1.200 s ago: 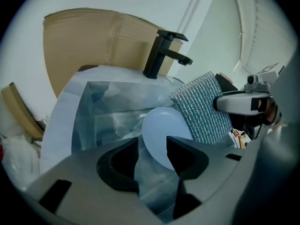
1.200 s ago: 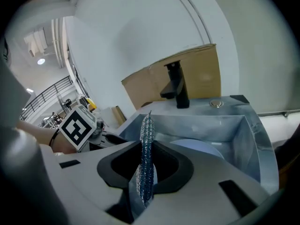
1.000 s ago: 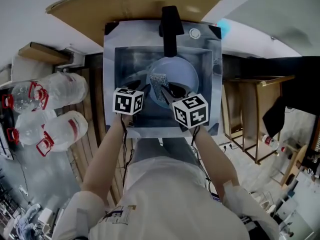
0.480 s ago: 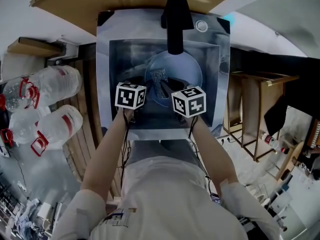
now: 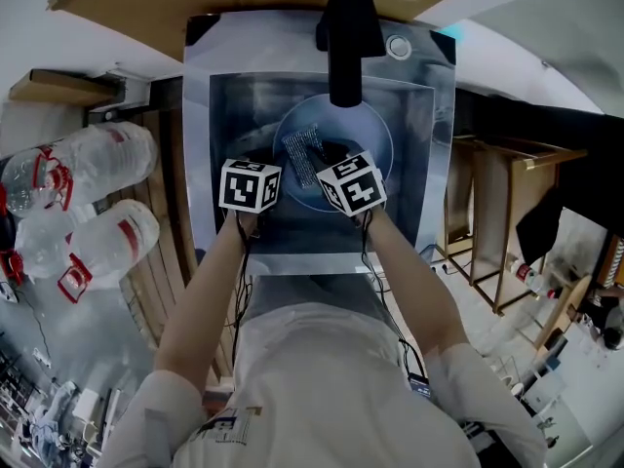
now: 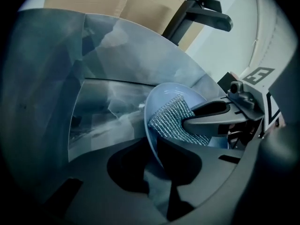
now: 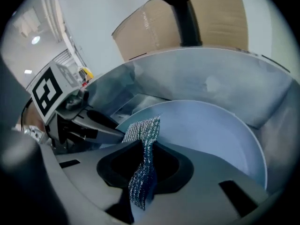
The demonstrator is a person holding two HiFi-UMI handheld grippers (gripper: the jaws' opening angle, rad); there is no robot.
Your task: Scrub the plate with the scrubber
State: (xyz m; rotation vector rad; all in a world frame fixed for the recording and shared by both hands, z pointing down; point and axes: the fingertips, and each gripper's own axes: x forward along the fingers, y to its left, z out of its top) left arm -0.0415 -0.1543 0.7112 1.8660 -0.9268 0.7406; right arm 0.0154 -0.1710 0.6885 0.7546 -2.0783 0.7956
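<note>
Well out to the left of our left gripper [image 6: 157, 172] lie large clear bottles [image 5: 93, 198] with red handles. This gripper reaches down into the steel sink [image 5: 222, 115]. Its 2 jaws have just been closing and now stand narrow, pinching the near rim of the pale blue plate [image 6: 164, 100], which sits in the sink directly ahead of them. Beyond both tools, over the sink's far edge, stands the black faucet [image 5: 346, 32]. Just right of the left gripper's tips, the silvery mesh scrubber [image 7: 140, 130] lies on the plate's face. Our right gripper [image 7: 143, 175] is clamped on the scrubber's near end. 1 strip of it hangs down between the jaws and the rest spreads on the plate just past the tips.
</note>
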